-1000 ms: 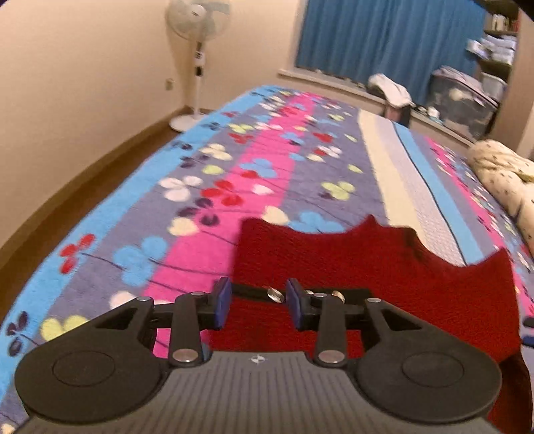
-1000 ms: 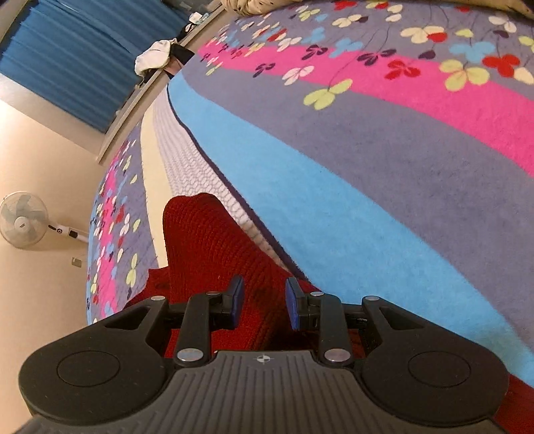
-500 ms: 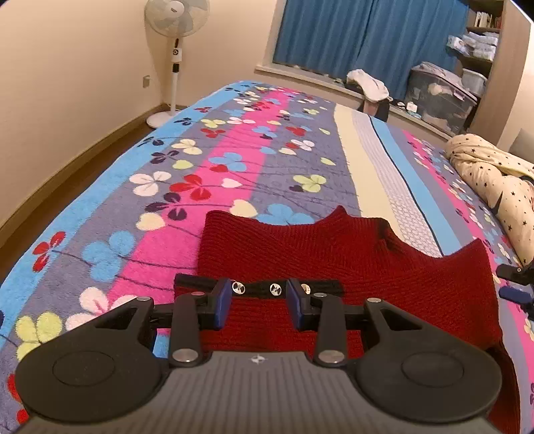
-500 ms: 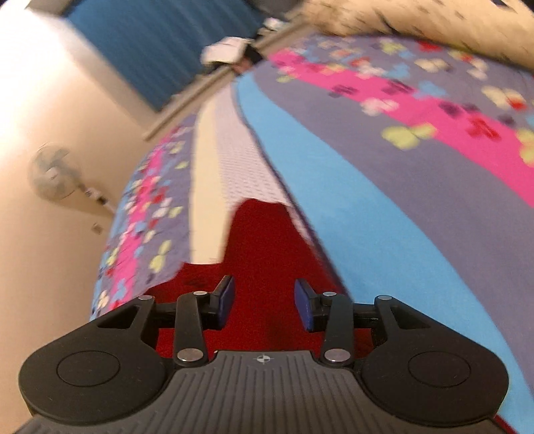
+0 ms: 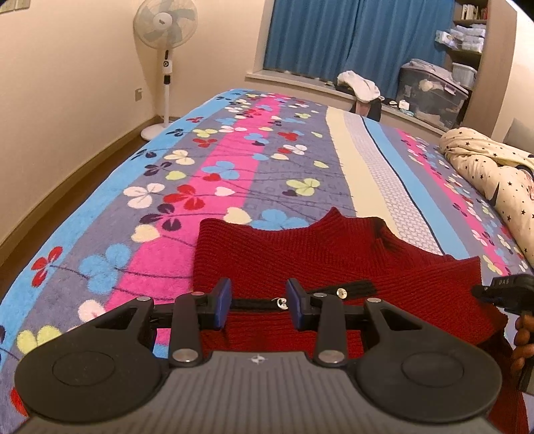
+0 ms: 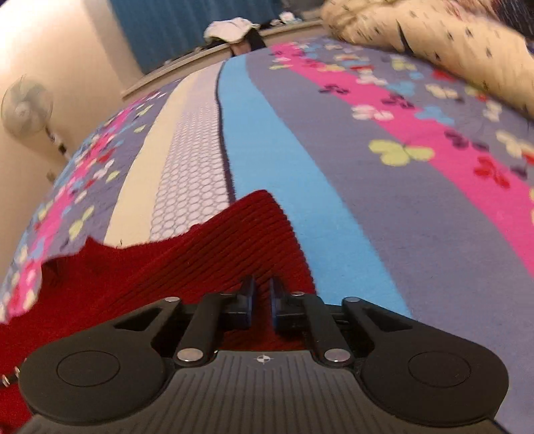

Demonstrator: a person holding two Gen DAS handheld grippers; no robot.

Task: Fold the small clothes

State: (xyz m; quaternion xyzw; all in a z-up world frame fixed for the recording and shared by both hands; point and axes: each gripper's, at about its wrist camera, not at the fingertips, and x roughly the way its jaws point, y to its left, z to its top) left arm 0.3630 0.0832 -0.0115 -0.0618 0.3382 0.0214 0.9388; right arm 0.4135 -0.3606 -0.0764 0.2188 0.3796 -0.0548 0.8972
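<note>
Cream walls and a blue curtain are seen behind a wide bed covered by a striped, flower-printed blanket; a standing fan is placed in the far left corner, a clear storage box by the window ledge, and a star-patterned quilt is bunched at the right edge of the bed. A red knitted sweater is spread on the blanket near its front edge, its neckline turned toward the far end of the bed; a black strip with silver snaps is laid across its lower part. The left gripper is held just above that strip, pointing down toward it; its blue-padded fingers are parted, with the strip seen in the gap between them but not pressed by either pad, so nothing is grasped. In the right wrist view, which is blurred, the right gripper is set at the right-hand edge of the sweater, beside the light blue stripe of the blanket; its jaws have just been closing and are now drawn almost together, with red knit seen between them; whether the fabric is actually pinched cannot be told. The right gripper and a hand are also glimpsed at the right margin of the left view.
</note>
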